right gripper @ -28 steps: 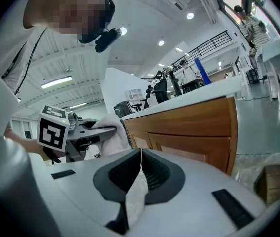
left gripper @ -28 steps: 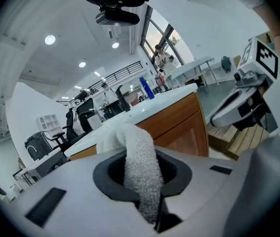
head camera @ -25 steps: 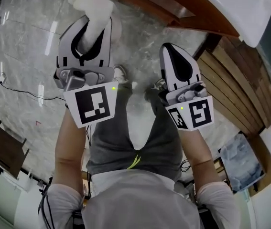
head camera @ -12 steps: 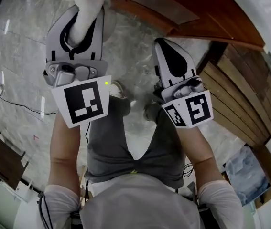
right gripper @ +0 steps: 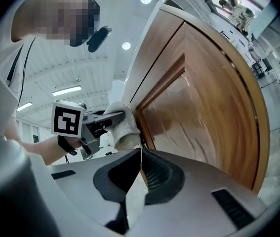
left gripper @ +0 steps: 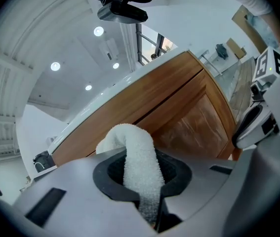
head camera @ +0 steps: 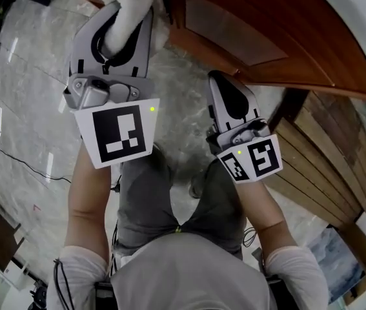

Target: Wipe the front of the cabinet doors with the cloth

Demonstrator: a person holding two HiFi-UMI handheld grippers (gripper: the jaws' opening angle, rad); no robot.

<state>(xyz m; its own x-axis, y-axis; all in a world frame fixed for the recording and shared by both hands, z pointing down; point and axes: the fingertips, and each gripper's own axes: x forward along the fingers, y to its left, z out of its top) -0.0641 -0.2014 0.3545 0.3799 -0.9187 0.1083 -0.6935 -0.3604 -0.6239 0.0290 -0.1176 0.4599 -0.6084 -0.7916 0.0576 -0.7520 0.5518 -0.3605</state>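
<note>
Left gripper view shows the left gripper clamped on a fluffy white terry cloth. Its looped end curls over ahead of the jaws, toward the glossy brown wooden cabinet door with its recessed panel. In the head view that arm reaches forward and the cloth's top is cut off by the frame. The right gripper, jaws pressed together on nothing, is held lower and beside the left gripper. Whether the cloth touches the door is hard to make out.

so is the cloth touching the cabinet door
Touching: the right gripper view shows the cloth bunched against the cabinet door at its left edge, no gap.
</note>
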